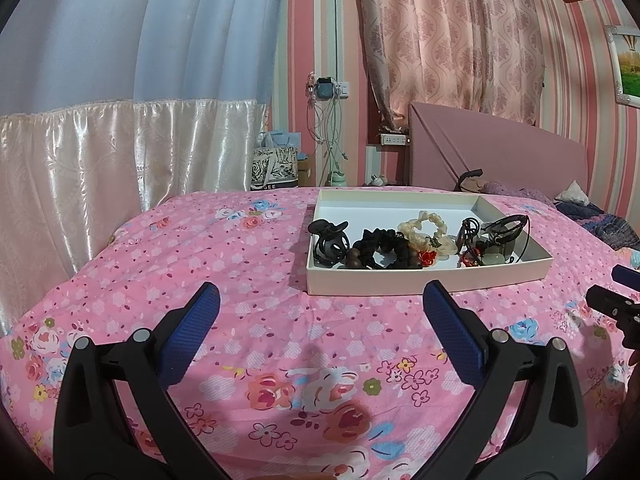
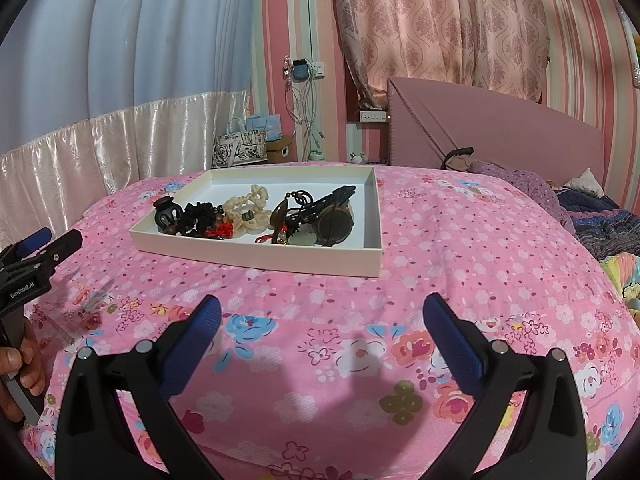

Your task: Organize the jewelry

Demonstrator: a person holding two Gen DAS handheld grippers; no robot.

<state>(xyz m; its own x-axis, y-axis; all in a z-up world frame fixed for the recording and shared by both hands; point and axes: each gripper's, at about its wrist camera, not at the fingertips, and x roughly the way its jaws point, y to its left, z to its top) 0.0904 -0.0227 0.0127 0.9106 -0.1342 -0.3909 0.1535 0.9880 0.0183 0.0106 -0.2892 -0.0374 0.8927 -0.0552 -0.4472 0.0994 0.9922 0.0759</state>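
Observation:
A shallow white box (image 1: pixel 424 278) (image 2: pixel 256 256) lies on the pink floral bedspread. In it lie a black claw clip (image 1: pixel 329 242) (image 2: pixel 167 213), a black scrunchie (image 1: pixel 386 249) (image 2: pixel 198 216), a cream scrunchie (image 1: pixel 430 228) (image 2: pixel 248 208), a red charm (image 1: pixel 427 258), a jade pendant (image 1: pixel 494 258) (image 2: pixel 304 240) and dark cord pieces with sunglasses (image 1: pixel 506 232) (image 2: pixel 332 216). My left gripper (image 1: pixel 322 300) is open and empty, just in front of the box. My right gripper (image 2: pixel 322 312) is open and empty, nearer than the box.
The bedspread (image 1: pixel 240 248) covers the bed. A pink headboard (image 1: pixel 500 152) stands at the back right, with folded dark bedding (image 2: pixel 600 224) beside it. Bags (image 1: pixel 276 164) and hanging cables (image 1: pixel 328 132) are by the far wall. The other gripper shows at the right edge (image 1: pixel 616 308).

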